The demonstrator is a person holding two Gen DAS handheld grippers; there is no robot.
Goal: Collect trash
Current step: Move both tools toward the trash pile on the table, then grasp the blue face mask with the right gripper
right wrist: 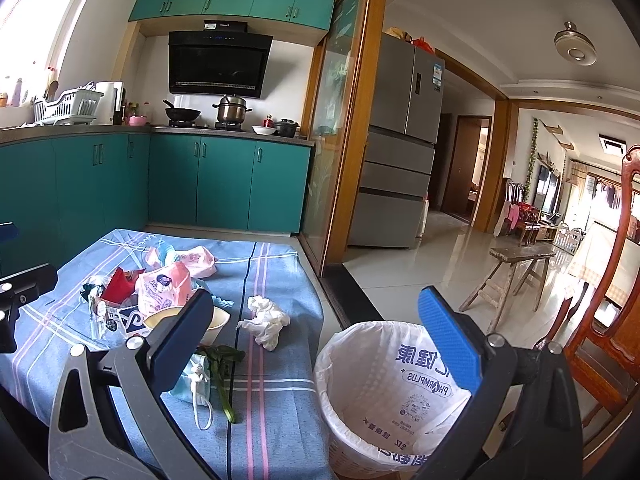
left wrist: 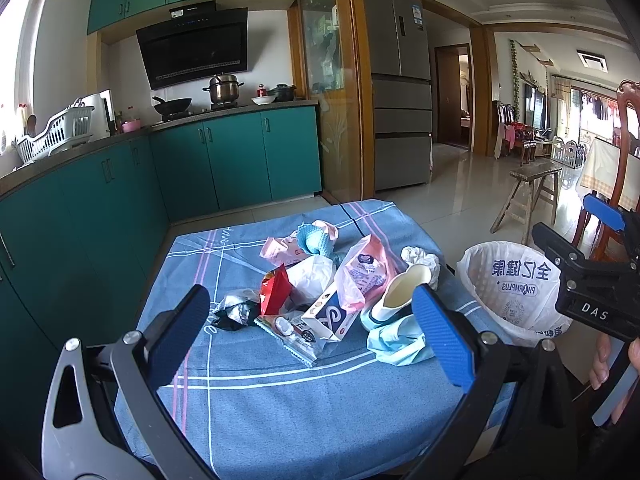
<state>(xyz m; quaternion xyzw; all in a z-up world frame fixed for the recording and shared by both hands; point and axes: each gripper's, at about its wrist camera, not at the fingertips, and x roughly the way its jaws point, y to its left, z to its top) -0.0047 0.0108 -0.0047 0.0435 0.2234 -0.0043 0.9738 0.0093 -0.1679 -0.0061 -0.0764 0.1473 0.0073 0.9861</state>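
Both tongs released, empty. Left tongs (left wrist: 310, 334) hang over the near desk (left wrist: 260, 420) edge; trash pile (left wrist: 320, 292) lies straight ahead. Right tongs (right wrist: 316, 344) nearer the lined bin (right wrist: 384, 404), right of desk; crumpled tissue (right wrist: 266, 320) between.

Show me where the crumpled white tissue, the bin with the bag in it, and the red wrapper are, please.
crumpled white tissue (right wrist: 266, 322): right wrist view, middle of the wad.
bin (right wrist: 394, 364): right wrist view, far inner wall of the white liner.
red wrapper (left wrist: 274, 290): left wrist view, centre of its red face.
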